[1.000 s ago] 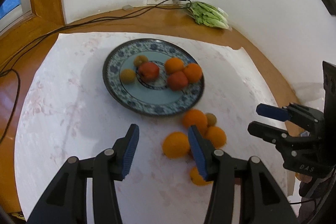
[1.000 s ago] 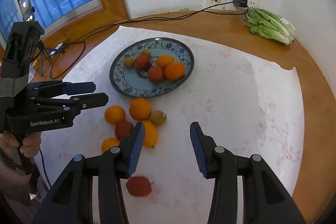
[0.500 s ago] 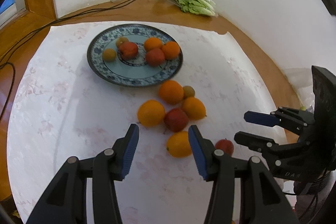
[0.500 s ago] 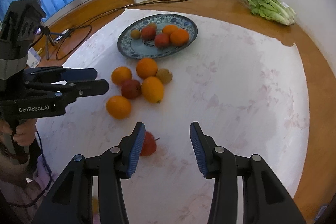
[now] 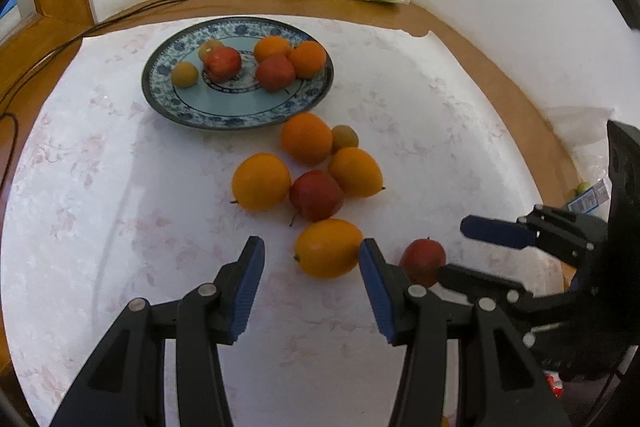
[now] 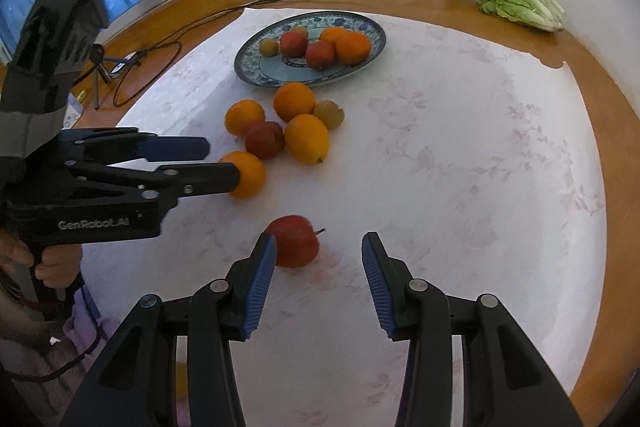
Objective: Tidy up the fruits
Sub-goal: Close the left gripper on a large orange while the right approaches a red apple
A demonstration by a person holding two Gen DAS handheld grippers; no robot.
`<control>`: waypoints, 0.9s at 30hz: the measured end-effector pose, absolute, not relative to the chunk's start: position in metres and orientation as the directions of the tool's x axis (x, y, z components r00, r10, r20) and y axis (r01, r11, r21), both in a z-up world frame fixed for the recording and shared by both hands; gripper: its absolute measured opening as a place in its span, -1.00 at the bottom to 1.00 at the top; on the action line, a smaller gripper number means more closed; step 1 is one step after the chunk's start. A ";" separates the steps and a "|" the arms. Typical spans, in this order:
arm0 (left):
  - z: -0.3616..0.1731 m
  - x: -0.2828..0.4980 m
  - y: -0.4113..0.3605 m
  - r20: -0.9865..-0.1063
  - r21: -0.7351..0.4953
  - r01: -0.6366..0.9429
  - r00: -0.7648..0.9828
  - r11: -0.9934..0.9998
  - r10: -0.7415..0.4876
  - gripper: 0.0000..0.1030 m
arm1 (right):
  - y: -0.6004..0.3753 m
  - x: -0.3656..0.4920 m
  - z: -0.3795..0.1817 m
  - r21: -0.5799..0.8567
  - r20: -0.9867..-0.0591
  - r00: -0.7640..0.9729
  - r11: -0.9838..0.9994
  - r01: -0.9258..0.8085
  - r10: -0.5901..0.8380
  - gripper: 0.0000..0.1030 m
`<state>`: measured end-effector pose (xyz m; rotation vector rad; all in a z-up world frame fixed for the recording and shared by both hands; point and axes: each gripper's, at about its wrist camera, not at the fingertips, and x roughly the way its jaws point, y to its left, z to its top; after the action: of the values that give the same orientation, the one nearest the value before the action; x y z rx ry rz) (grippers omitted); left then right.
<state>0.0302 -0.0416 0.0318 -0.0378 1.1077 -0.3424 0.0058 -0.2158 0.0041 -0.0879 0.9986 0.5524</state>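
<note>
Blue-padded fingers of the left gripper (image 5: 311,281) stand partly open, empty, with an orange (image 5: 328,247) just ahead of the gap, untouched. The right gripper (image 6: 319,275) likewise stands partly open and empty; a red apple (image 6: 294,241) lies just beyond its left finger (image 6: 259,285). Both fruits rest on the white floral cloth (image 6: 460,163) over the wooden counter (image 6: 612,131), near a cluster of loose fruit below the blue patterned plate (image 5: 160,95). The left gripper's body reads "GenRobot.AI".
</note>
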 end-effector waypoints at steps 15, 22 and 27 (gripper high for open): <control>0.022 0.029 -0.059 -0.872 -0.152 0.276 0.414 0.949 -0.260 0.00 | -0.217 0.003 -0.006 0.209 -0.814 0.395 0.849 -0.486 0.426 -0.11; 0.017 0.030 -0.054 -0.872 -0.182 0.268 0.401 0.946 -0.282 -0.20 | -0.214 0.004 -0.007 0.207 -0.814 0.392 0.845 -0.493 0.429 -0.07; 0.018 0.028 -0.051 -0.870 -0.188 0.269 0.401 0.945 -0.287 -0.20 | -0.213 0.005 -0.010 0.214 -0.819 0.380 0.843 -0.494 0.430 -0.07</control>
<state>0.0280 -0.0514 0.0179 -0.0184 1.1035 -0.3517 0.0052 -0.2128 -0.0102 -0.0697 1.0236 0.5906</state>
